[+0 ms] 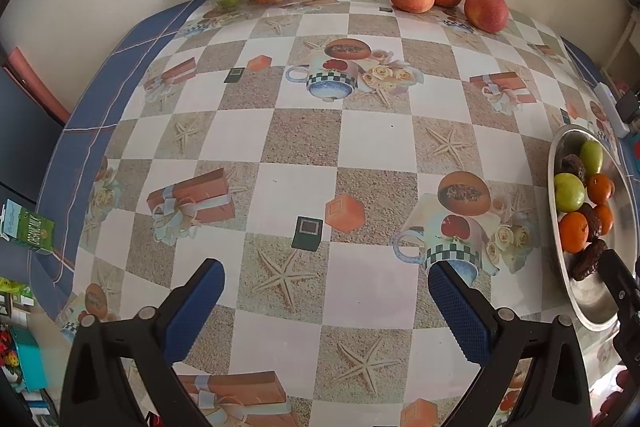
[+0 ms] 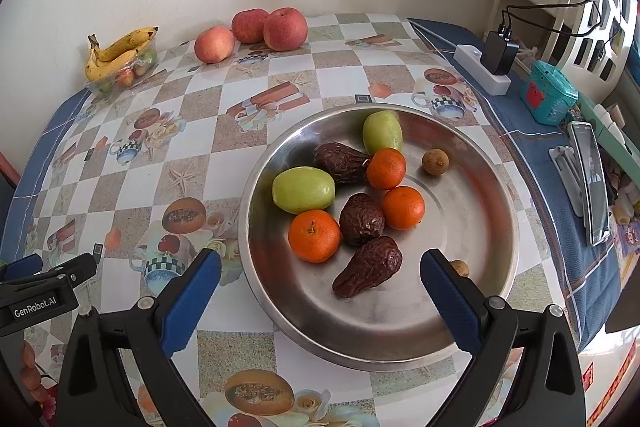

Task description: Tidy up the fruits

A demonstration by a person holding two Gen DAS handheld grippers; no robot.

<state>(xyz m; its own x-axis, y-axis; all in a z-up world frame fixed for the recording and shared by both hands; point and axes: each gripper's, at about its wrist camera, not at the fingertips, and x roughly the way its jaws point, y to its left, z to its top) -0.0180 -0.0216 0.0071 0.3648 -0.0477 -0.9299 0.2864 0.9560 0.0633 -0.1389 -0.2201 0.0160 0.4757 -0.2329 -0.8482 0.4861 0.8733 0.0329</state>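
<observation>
- Here the right gripper point(image 2: 320, 281) hangs spread wide over the steel bowl point(image 2: 492, 187), a wrinkled date point(image 2: 370, 267) between its fingers.
- Left gripper point(image 1: 326, 291), likewise released, reads "GenRobot.AI".

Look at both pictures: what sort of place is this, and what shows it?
Probably a home dining corner: a printed tablecloth on the table, loose apples by the wall, a phone and power strip nearby.

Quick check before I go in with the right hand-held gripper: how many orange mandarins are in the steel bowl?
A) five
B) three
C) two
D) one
B: the right wrist view shows three mandarins in the steel bowl, one at the near left, one in the middle and one farther back, among green fruits and wrinkled brown ones.
</observation>
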